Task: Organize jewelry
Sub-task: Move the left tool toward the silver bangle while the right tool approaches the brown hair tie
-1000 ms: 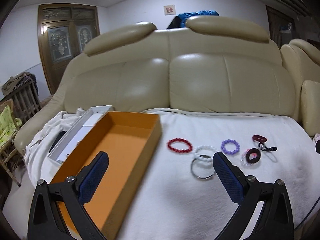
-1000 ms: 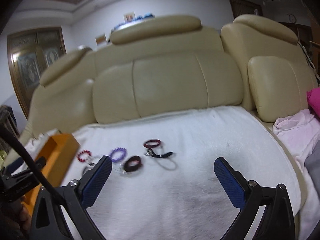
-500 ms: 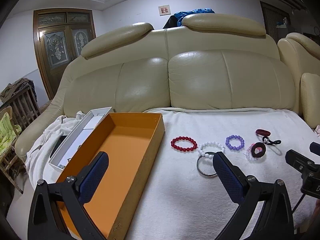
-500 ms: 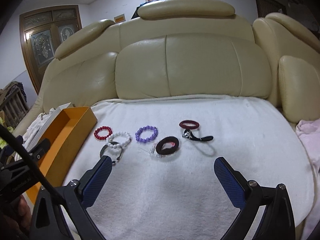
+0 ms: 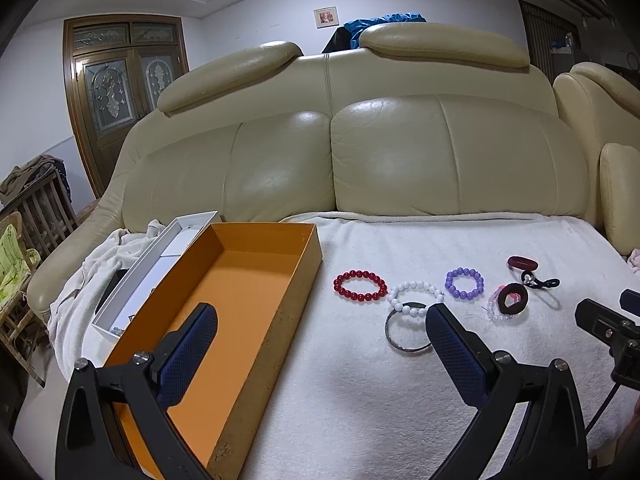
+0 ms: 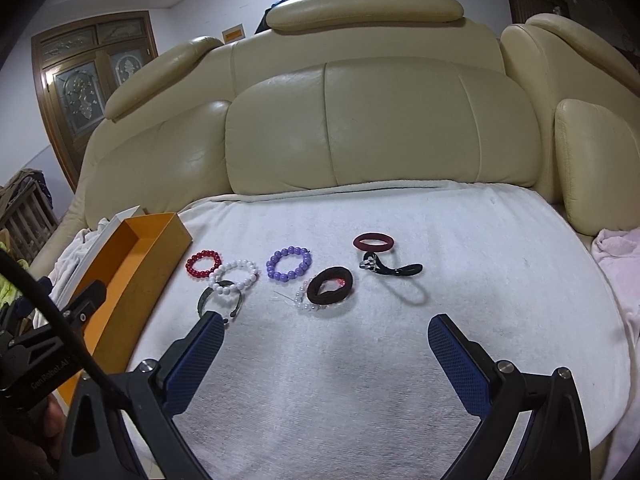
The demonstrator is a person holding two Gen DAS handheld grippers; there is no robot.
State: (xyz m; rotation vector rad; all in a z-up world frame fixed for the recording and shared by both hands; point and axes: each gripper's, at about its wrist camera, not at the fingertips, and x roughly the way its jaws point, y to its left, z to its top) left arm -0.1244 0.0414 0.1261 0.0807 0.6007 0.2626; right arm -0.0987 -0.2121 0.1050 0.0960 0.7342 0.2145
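Jewelry lies in a loose row across the white blanket (image 6: 360, 360), and I read it from the left. At far left sits the orange box (image 5: 240, 276), empty, its long axis running away from me; my left gripper (image 5: 320, 356) hangs wide open over its right wall, holding nothing. Just beside that wall comes the red bead bracelet (image 5: 361, 285), then the white bead bracelet (image 5: 416, 298) overlapping the metal bangle (image 5: 406, 332). Further right lie the purple bead bracelet (image 6: 289, 265), the dark hair tie (image 6: 330, 285) and the maroon ring (image 6: 373, 242). My right gripper (image 6: 326, 356) is also spread open and empty, with bare blanket ahead. I judge the left nearer the red bracelet.
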